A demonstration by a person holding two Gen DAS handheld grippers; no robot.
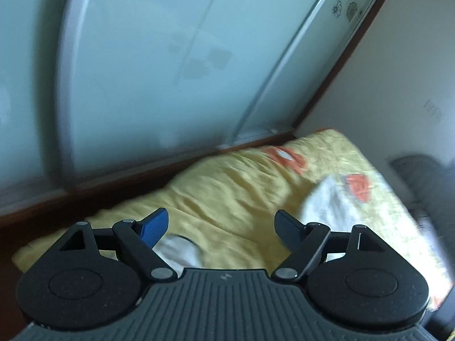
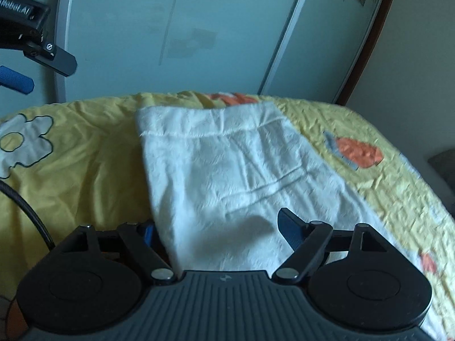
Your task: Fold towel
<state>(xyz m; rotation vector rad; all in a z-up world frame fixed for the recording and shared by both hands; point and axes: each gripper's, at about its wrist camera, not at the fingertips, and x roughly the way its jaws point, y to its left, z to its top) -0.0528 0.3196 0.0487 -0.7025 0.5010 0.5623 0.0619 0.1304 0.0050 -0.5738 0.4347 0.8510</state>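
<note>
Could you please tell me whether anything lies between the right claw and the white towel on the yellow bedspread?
Nothing visible does: the right claw is open directly over the white terry towel, which lies uncovered on the yellow flowered bedspread.

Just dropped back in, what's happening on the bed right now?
A person is working two handheld grippers over a white towel spread on a yellow flowered bedspread beside frosted sliding doors. The right gripper hangs over the towel's near end, open, the cloth running between its jaws but not pinched. The left gripper is also open and empty, over bare bedspread left of the towel. One far edge looks turned over; nothing is gripped.
</note>
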